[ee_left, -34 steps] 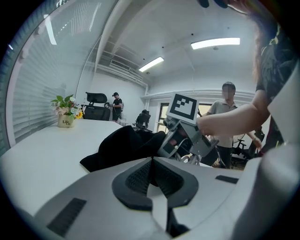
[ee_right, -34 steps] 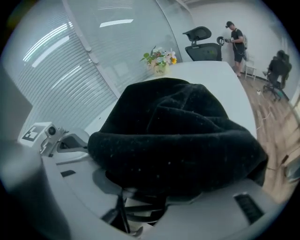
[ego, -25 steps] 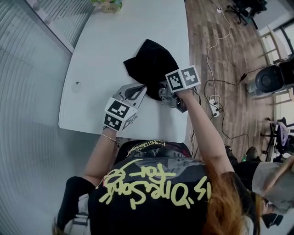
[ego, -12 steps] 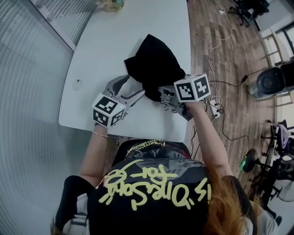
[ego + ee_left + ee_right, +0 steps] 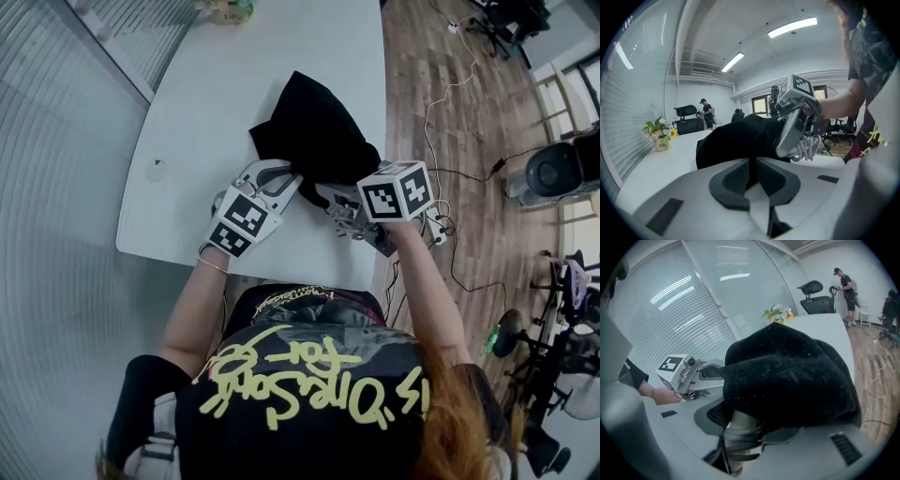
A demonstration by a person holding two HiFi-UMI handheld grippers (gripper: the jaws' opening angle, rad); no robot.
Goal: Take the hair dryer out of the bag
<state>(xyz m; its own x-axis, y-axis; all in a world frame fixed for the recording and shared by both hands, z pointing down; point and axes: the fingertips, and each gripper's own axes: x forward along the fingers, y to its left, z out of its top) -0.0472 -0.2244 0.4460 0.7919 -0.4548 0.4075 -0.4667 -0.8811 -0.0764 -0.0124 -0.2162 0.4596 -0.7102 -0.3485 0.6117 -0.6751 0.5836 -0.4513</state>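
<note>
The black fabric bag [image 5: 314, 131] lies on the white table [image 5: 206, 94]. My left gripper [image 5: 287, 180] is at the bag's near edge. Its jaws are closing, and a fold of black cloth [image 5: 751, 164] is pinched between the pads. My right gripper [image 5: 333, 195] is shut on the hair dryer's pale handle [image 5: 739, 425], which has its cord wound round it. The bag [image 5: 787, 376] drapes over the rest of the dryer and hides it. The coiled cord [image 5: 810, 145] hangs below the right gripper [image 5: 790, 133] in the left gripper view.
A small flower pot [image 5: 225, 9] stands at the table's far end. The table's right edge runs beside my right hand, with wooden floor, cables and a power strip [image 5: 437, 223] beyond. Office chairs and people are in the far background.
The left gripper let go and swung open to the left, then came back and closed on the bag's edge. The right gripper rose and drew the dryer handle towards the person.
</note>
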